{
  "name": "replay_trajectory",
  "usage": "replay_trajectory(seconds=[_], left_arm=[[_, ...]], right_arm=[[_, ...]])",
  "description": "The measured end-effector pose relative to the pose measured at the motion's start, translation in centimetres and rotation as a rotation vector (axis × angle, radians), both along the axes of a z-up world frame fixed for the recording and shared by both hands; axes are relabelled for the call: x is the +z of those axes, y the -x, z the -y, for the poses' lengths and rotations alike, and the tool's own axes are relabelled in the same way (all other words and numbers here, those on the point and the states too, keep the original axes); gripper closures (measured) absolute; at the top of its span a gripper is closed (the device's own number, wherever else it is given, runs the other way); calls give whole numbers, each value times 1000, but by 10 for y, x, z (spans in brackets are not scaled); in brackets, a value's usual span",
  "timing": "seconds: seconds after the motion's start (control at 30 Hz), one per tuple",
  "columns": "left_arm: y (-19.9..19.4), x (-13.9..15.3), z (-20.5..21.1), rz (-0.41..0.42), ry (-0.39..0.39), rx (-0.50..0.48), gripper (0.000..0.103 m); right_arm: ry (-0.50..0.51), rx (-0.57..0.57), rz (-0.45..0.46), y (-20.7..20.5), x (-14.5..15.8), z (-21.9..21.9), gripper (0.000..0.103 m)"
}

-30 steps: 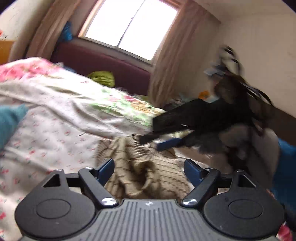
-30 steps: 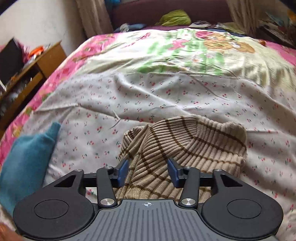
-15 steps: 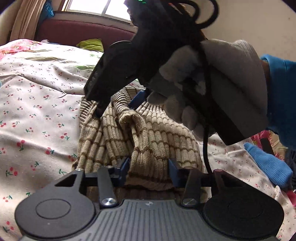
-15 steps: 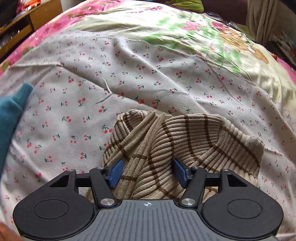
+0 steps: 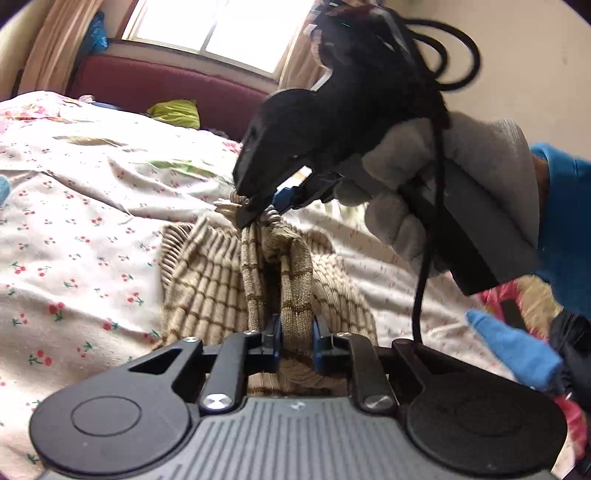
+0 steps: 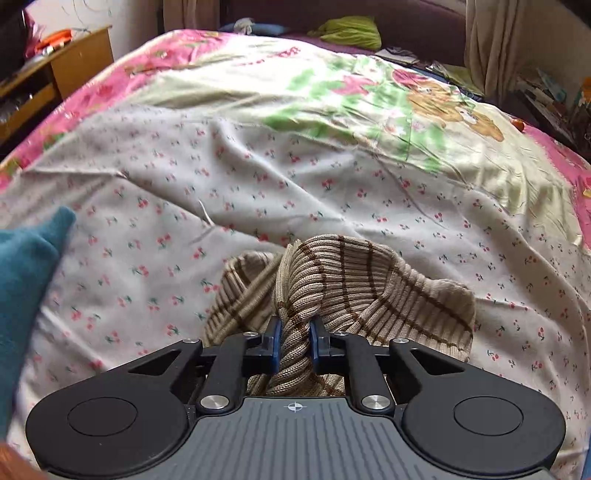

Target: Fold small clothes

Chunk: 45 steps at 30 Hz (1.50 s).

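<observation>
No legible txt, labels, brands or nos. anywhere in either wrist view.

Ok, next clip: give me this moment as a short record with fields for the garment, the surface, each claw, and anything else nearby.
garment: tan striped knit garment, crumpled, partly lifted in bunches
surface: cherry-print bed sheet
left claw: jaws closing on a fold of the garment, pads pressing it
right claw: jaws closing on a twisted bunch of the garment, pads pressing it
right hand: grey glove, holds the right claw above the garment
nearby: teal cloth at the sheet's left edge; blue cloth; green cloth by the far end
</observation>
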<state>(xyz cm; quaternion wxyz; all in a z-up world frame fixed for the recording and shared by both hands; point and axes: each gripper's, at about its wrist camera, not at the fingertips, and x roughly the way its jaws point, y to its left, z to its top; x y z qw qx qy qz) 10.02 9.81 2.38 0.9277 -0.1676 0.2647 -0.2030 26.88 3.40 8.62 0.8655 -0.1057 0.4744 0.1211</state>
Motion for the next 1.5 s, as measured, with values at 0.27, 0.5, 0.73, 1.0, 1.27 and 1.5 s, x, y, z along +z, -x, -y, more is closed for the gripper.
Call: replay_trajectory(seconds=[0.27, 0.5, 0.73, 1.0, 1.27, 1.5], left_arm=[[-9, -12, -20, -84, -5, 82, 76], [-23, -31, -16, -175, -70, 120, 76], [-16, -36, -14, -181, -93, 143, 72], [-5, -28, -21, -195, -87, 202, 71], [10, 15, -10, -100, -141, 254, 71], [-44, 24, 33, -87, -209, 143, 70]], right_arm=[[-94, -22, -52, -11, -37, -28, 90], [-245, -78, -96, -19, -57, -13, 85], [-414, -68, -66, -1, -17, 31, 84], [-321, -24, 141, 81, 9, 105, 73], [-412, -133, 61, 132, -45, 158, 71], [-473, -96, -13, 145, -77, 147, 71]])
